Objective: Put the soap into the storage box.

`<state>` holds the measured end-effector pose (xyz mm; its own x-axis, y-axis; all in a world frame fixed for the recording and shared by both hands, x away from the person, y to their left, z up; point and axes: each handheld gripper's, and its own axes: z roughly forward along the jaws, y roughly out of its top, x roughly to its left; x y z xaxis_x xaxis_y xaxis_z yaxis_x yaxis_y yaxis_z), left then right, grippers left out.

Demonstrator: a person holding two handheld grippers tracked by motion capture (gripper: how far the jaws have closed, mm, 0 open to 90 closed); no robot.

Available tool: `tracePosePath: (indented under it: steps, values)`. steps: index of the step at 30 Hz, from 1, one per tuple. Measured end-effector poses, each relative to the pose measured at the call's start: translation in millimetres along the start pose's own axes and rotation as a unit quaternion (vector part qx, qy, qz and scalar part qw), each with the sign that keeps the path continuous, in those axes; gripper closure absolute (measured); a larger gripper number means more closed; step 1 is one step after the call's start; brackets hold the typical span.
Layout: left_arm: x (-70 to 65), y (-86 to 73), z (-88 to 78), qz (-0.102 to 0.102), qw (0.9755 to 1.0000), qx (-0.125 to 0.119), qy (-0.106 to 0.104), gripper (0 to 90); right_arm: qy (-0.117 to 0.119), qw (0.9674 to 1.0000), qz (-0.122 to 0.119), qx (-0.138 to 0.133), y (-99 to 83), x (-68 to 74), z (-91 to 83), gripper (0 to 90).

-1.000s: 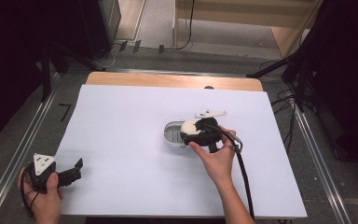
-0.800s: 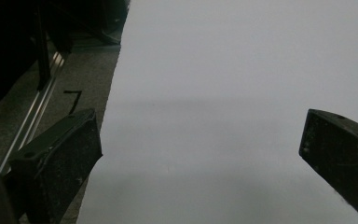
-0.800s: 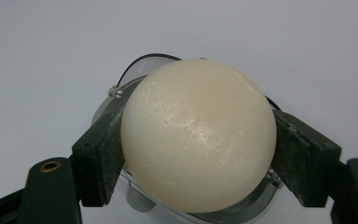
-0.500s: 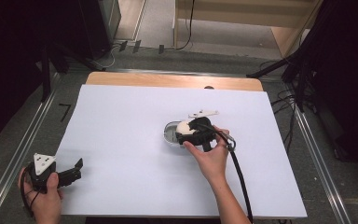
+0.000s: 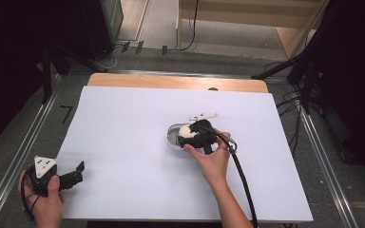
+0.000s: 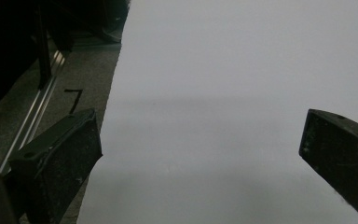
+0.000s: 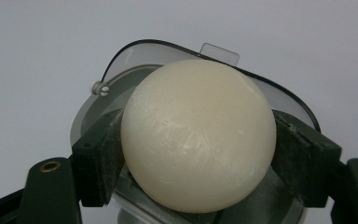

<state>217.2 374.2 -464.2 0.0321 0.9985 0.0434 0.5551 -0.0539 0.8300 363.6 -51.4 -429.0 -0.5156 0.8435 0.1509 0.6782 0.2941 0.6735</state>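
Near the middle of the white sheet (image 5: 123, 142) in the high view, a little toward 3 o'clock, sits a small clear oval dish (image 5: 172, 135). Your right gripper (image 5: 188, 134) reaches into it from the 4 o'clock side, and a cream ball (image 5: 186, 130) shows pale at its tip, over the dish. Your right hand (image 5: 212, 159) wraps the gripper body. At 7 o'clock, off the sheet's near corner, your left hand (image 5: 46, 197) holds the left gripper (image 5: 79, 171), pointing toward 3 o'clock and well apart from the dish.

In the left gripper view, your left gripper (image 6: 200, 149) has its jaws spread wide, with nothing but bare sheet (image 6: 223, 70) between them.

In the right gripper view, your right gripper (image 7: 196, 151) is clamped on the ball (image 7: 198, 133): one black pad presses it at 9 o'clock, the other at 3 o'clock. The ball sits squarely between them, inside the dish (image 7: 121, 60), whose clear rim curves round behind it from 9 to 3 o'clock. Whether the ball touches the dish floor, you cannot tell.
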Motion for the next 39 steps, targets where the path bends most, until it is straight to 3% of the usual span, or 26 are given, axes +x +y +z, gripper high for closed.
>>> tracePosePath:
  steps: [20,39]
  values:
    - [0.1,0.0,-0.2,-0.001,1.0000,0.001,0.000,0.0,-0.001,0.9997,0.025,-0.001,-3.1,-2.0,3.8,24.5]
    - [-0.5,-0.2,0.0,0.001,1.0000,-0.002,0.002,0.0,-0.008,0.9991,0.028,-0.030,-3.1,-4.7,-7.2,22.5]
